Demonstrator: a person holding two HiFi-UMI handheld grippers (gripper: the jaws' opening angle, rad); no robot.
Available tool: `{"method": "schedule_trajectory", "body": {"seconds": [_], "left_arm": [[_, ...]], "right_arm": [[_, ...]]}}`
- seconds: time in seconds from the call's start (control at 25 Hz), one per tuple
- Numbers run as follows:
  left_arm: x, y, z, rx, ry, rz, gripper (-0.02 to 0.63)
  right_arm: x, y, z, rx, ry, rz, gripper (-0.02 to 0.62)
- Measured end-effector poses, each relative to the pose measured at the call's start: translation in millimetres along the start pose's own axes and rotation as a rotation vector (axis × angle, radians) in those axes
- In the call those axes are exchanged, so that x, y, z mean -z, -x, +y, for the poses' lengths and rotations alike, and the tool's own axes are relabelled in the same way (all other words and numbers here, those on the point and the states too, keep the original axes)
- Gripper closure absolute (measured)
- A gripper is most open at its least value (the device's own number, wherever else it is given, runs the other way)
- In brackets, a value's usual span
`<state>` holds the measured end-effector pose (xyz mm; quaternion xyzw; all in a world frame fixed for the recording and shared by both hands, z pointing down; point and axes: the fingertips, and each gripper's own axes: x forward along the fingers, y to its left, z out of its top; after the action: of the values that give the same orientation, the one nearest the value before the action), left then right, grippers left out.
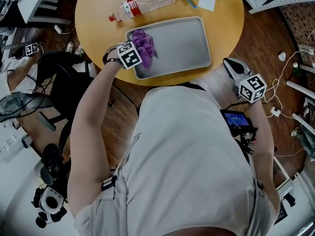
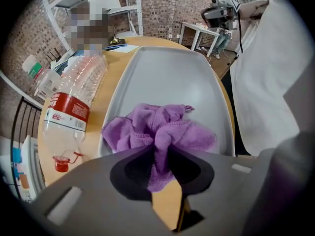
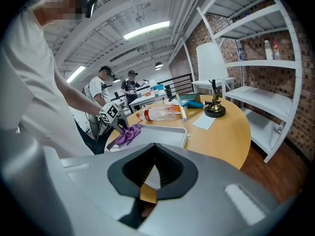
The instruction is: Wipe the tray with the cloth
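A grey tray (image 1: 187, 43) lies on the round wooden table (image 1: 98, 9). A crumpled purple cloth (image 1: 146, 42) rests on the tray's left end. My left gripper (image 1: 140, 50) points down over it and is shut on the cloth (image 2: 162, 129), a fold pinched between its jaws above the tray (image 2: 167, 77). My right gripper (image 1: 228, 62) hangs off the table's near right edge, jaws together with nothing between them (image 3: 156, 168). From there the tray (image 3: 162, 134) and cloth (image 3: 129, 133) show to the left.
A plastic bottle with a red label (image 1: 147, 3) lies just beyond the tray, also close on the left (image 2: 69, 102). A white paper (image 1: 207, 1) and a black lamp base (image 3: 215, 111) sit at the table's far side. Chairs, cables and shelving surround the table.
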<state>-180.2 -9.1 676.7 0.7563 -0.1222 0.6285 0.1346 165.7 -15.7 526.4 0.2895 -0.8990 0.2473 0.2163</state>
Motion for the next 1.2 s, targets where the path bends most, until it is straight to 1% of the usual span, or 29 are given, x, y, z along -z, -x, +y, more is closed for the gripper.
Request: {"method": "schedule_trajectory", "body": {"seconds": [0.24,0.48,0.6,0.72,0.92,1.04,1.2], "left_arm": [[-3.2,-0.1,36.7,-0.02,-0.026,0.02,0.512],[-6.0,-1.3,66.3,-0.052,-0.026,0.038,0.511],[-10.9,-2.0,66.6,-0.056,-0.031,0.041,0.511],[-23.1,-4.5,64.0,-0.061,-0.026,0.017,0.511],[-59.7,-8.9,64.0,-0.073,-0.064,0.004,0.511],[-71.5,-12.4,59.4,-0.081,-0.102,0.023,0.512],[-68.7,-10.1,41.6,-0.039,-0.081,0.029,0.514]], "right_arm": [[5.0,-0.1,-1.2,0.015,-0.018,0.003,0.592],[10.1,-0.4,1.1,0.022,-0.024,0.008,0.592],[11.8,0.4,2.1,0.025,-0.025,0.009,0.592],[14.1,-1.1,3.2,0.022,-0.027,0.013,0.592],[10.5,-0.6,2.5,0.018,-0.023,0.01,0.592],[8.6,1.5,3.1,0.024,-0.02,0.002,0.592],[9.5,3.5,4.2,0.025,-0.021,-0.006,0.592]]}}
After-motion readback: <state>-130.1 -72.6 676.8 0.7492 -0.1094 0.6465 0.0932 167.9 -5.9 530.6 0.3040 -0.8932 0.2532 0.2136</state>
